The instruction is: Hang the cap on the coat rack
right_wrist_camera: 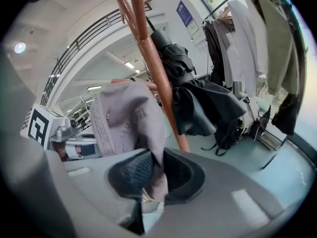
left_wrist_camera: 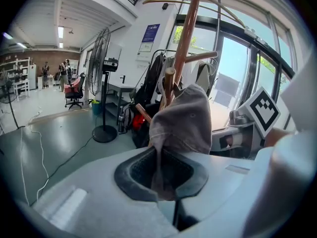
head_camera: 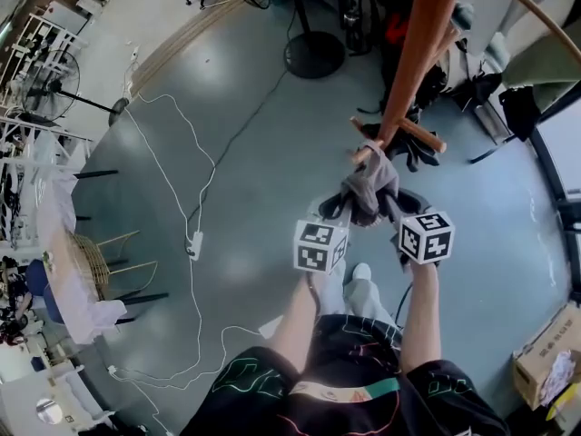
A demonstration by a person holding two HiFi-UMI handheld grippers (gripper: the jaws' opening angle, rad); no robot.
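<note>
Cap (head_camera: pixel 370 184) sits just right of centre in the head view, grey fabric bunched directly under a short peg (head_camera: pixel 365 152) of the coat rack (head_camera: pixel 423 34), whose pole runs off to the upper right. The left gripper (head_camera: pixel 339 210) and right gripper (head_camera: pixel 396 209) come at it from below, one on each lower edge.

Left gripper view: the cap fills the centre, crown up, w/ the peg tip showing just behind its top. The jaws at lower centre are nearly together, pinching a fold of the rim.

Right gripper view: same cap at centre left, the pole slanting up beside it; these jaws clamp a thicker fold.

Step in hand looks like seating the crown over the peg (can't tell if the tip is inside yet). Next: lower till the peg carries it, then spread both pairs and back off w/o dragging. Long axis runs top to bottom, crown toward the peg.
</note>
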